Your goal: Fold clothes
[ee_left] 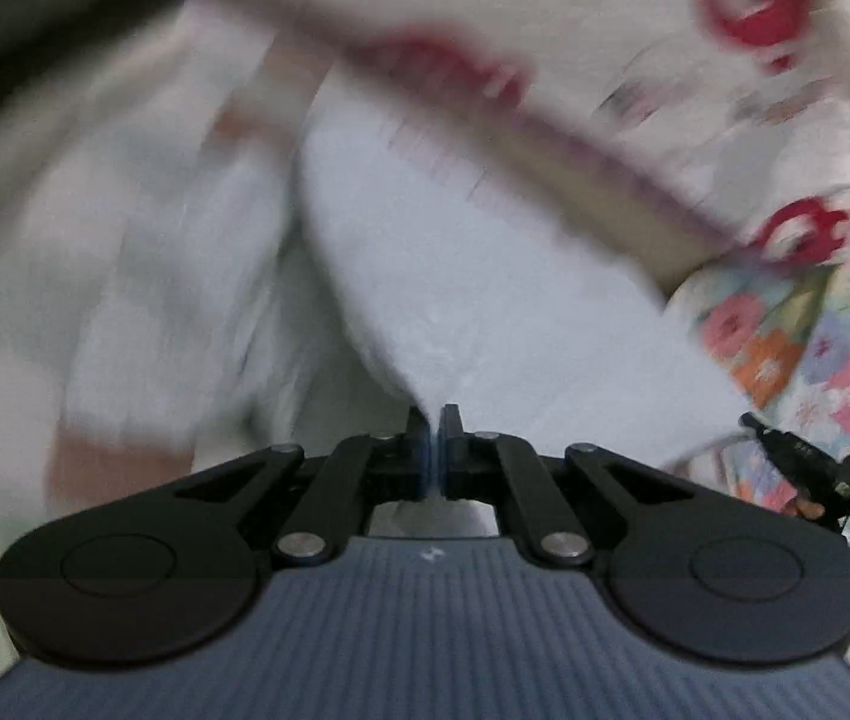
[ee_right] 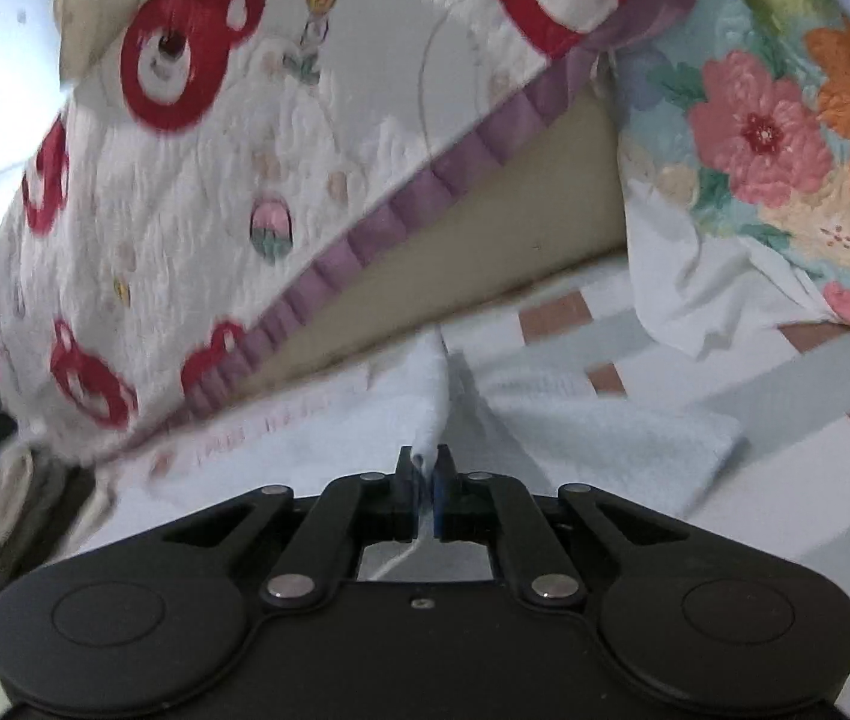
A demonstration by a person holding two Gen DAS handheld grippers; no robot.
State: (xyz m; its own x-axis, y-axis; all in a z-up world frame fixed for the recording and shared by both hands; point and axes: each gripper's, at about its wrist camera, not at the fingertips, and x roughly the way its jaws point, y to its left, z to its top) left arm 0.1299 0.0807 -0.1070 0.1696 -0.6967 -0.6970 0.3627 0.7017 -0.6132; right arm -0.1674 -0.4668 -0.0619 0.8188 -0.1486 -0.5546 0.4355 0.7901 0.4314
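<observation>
A pale blue-white towel-like cloth [ee_left: 485, 276] fills the middle of the blurred left wrist view. My left gripper [ee_left: 434, 420] is shut on its edge, and the cloth rises from the jaws in a fold. In the right wrist view the same pale cloth [ee_right: 575, 420] lies on a checked sheet [ee_right: 785, 396]. My right gripper [ee_right: 425, 459] is shut on a raised ridge of it. The right gripper also shows at the right edge of the left wrist view [ee_left: 803, 456], holding the cloth's far edge.
A white quilt with red bear faces and a purple frilled edge [ee_right: 215, 192] lies behind the cloth. A floral blanket [ee_right: 785, 138] lies at the right. A beige surface [ee_right: 515, 222] shows between them.
</observation>
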